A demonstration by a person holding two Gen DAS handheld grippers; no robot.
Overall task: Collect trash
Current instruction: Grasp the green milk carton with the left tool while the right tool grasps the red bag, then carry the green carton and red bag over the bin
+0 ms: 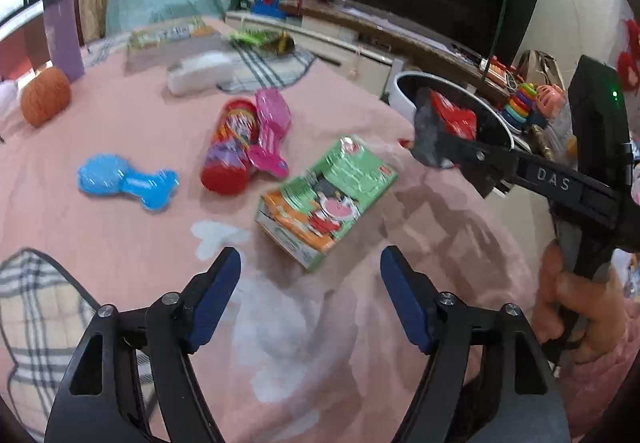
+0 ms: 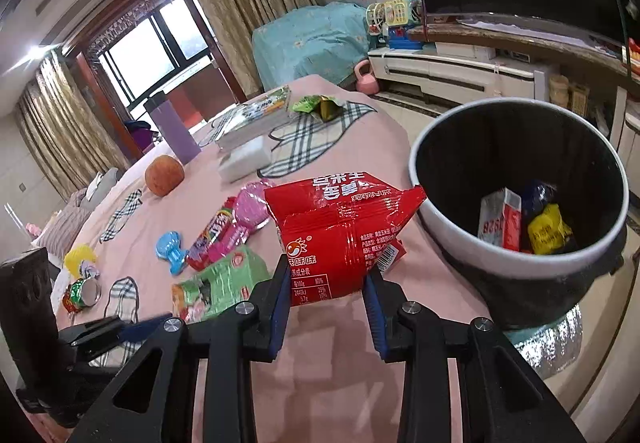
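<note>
Now right gripper (image 2: pixel 327 283) jaws clamp red snack bag (image 2: pixel 340 227); left gripper (image 1: pixel 310 271) jaws wide, empty.

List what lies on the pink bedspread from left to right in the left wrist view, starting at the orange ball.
Orange ball → blue plastic toy → red snack canister → green and orange carton → red snack bag held in the right hand-held gripper.
</note>
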